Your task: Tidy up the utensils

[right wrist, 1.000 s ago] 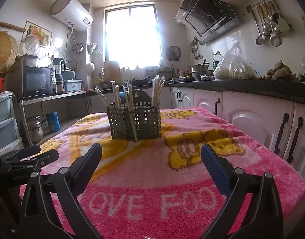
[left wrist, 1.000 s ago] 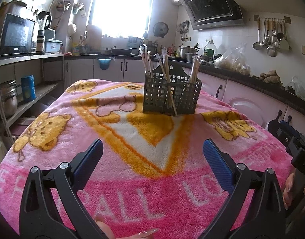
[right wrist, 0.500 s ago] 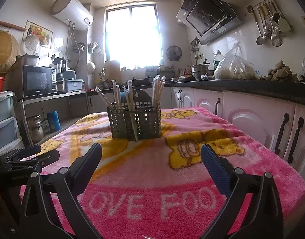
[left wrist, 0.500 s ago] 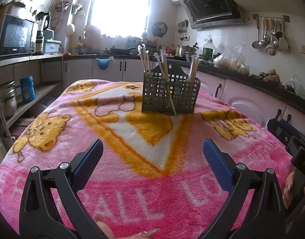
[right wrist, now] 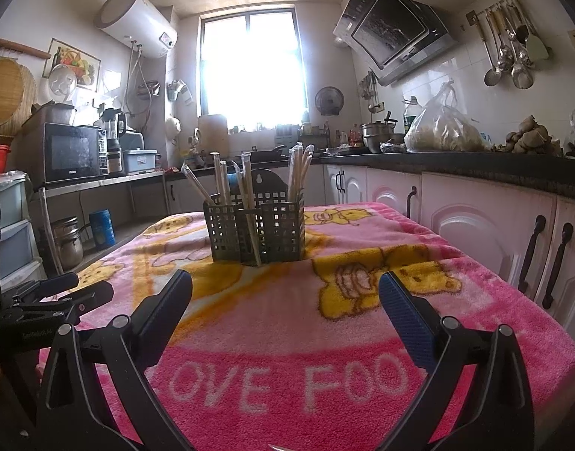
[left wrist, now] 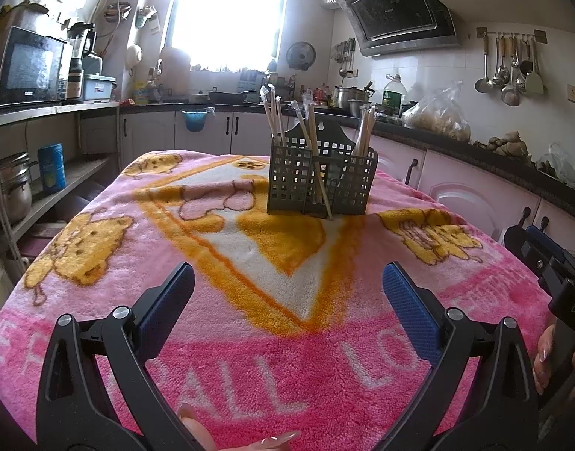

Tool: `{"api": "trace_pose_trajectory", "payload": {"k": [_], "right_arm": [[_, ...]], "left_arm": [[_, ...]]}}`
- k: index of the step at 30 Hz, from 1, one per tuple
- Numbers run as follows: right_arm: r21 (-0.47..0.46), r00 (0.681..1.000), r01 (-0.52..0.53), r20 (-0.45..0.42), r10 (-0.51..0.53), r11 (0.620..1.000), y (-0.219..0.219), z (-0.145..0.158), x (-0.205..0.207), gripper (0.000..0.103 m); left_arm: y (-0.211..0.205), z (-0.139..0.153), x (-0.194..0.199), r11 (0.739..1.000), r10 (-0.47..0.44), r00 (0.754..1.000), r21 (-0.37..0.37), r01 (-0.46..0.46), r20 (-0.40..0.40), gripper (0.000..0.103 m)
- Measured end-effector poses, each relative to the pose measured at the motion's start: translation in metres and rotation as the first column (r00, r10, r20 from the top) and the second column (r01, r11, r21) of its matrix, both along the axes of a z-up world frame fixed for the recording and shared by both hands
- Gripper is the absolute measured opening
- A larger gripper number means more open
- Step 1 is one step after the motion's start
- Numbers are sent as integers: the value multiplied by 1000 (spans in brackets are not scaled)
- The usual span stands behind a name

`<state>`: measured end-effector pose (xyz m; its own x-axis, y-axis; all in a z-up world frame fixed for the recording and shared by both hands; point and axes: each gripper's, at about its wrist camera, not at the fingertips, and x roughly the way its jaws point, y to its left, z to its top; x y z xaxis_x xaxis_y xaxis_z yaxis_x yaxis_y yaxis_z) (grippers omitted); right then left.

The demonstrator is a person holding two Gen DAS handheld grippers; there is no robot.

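A dark grey mesh utensil caddy (left wrist: 319, 182) stands upright on the pink blanket (left wrist: 250, 342) at the table's middle; it also shows in the right wrist view (right wrist: 257, 227). Several wrapped chopsticks (left wrist: 310, 127) stand in its compartments, and one pair leans out over its front (left wrist: 323, 191). My left gripper (left wrist: 287, 282) is open and empty, well short of the caddy. My right gripper (right wrist: 285, 289) is open and empty, also short of it. The right gripper's body shows at the right edge of the left wrist view (left wrist: 550, 263).
Kitchen counter and white cabinets (right wrist: 475, 221) run along the right side of the table. A shelf with a microwave (right wrist: 71, 152), pots and a blue tin (left wrist: 51, 167) stands to the left. Ladles hang on the wall (left wrist: 509, 64).
The left wrist view has shifted slightly, so the caddy sits a little further left in it. Both grippers stay open and empty. The right gripper has hardly moved.
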<state>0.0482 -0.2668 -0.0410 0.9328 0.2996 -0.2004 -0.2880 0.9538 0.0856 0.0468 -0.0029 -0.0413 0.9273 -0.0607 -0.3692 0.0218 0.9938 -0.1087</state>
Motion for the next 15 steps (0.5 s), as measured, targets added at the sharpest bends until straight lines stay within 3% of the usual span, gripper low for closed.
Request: {"api": "trace_pose_trajectory", "payload": {"k": [15], "right_arm": [[1,1000,1,1,-1,1000,0,0,0,97]], "left_arm": [[-1,0,0,1000,-1,1000,-1,1,0,92]]}}
